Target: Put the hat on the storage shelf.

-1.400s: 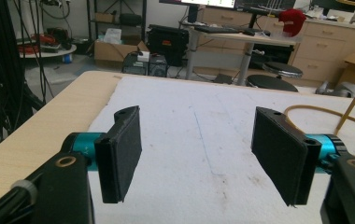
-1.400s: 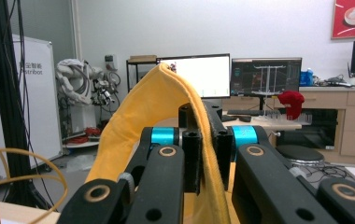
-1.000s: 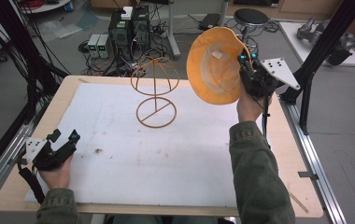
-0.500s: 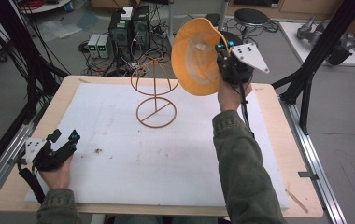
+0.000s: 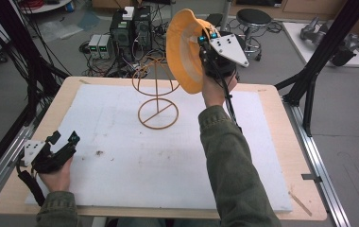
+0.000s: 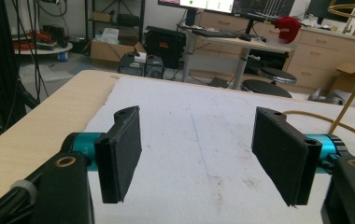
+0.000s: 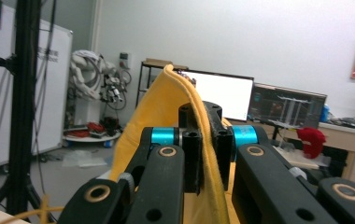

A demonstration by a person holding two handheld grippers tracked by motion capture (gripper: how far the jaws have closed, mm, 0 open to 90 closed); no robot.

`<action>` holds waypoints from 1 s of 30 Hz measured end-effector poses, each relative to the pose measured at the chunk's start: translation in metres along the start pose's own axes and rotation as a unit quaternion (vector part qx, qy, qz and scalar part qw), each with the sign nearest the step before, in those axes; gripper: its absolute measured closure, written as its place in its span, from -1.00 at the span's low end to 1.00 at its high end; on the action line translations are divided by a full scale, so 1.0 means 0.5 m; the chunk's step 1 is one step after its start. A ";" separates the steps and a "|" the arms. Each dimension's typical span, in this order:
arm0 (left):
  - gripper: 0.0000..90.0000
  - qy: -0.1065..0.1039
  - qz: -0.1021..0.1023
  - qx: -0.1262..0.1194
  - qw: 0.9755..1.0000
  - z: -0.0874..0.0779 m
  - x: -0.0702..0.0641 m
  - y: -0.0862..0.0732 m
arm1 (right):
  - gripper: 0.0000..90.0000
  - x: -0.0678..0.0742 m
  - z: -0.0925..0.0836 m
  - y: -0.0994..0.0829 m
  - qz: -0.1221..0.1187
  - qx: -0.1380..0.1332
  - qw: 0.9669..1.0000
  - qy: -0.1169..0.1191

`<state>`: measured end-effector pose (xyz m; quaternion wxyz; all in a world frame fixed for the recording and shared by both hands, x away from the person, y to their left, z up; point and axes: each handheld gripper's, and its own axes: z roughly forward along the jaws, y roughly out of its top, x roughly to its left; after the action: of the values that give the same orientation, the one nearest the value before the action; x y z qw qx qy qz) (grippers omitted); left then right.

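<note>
right gripper [image 5: 206,45]: raised above the table's far edge, fingers [image 7: 192,154] clamped on the brim of a yellow hat [image 5: 184,52]
hat: in the air, up and right of the wire stand's [image 5: 156,92] dome, apart from it
wire stand: upright on the white mat [image 5: 168,161], far centre
left gripper [image 5: 62,146]: low at the table's [image 5: 272,101] near-left corner, fingers [image 6: 119,154] wide apart, nothing between them

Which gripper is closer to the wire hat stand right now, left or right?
Right. The right gripper, clamped on the yellow hat, is raised just beside the top of the wire stand. The left gripper rests open at the table's near left corner, well away from it.
</note>
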<state>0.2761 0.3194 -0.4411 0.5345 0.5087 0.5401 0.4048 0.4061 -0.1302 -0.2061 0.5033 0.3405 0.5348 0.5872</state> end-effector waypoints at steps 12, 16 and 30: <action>-0.26 0.002 -0.001 -0.002 1.000 0.001 0.001 0.000 | 0.91 0.107 0.004 0.030 -0.012 -0.018 0.997 0.071; -0.26 0.004 -0.004 -0.004 1.000 0.001 0.002 0.000 | 0.91 0.145 0.016 0.022 -0.016 -0.011 0.996 0.090; -0.26 0.002 -0.004 -0.002 1.000 0.000 0.004 0.000 | 0.89 0.252 0.054 -0.023 -0.018 0.012 0.991 0.131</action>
<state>0.2764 0.3214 -0.4415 0.5363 0.5045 0.5424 0.4045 0.4011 -0.0032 -0.2294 0.4353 0.2571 0.6091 0.6110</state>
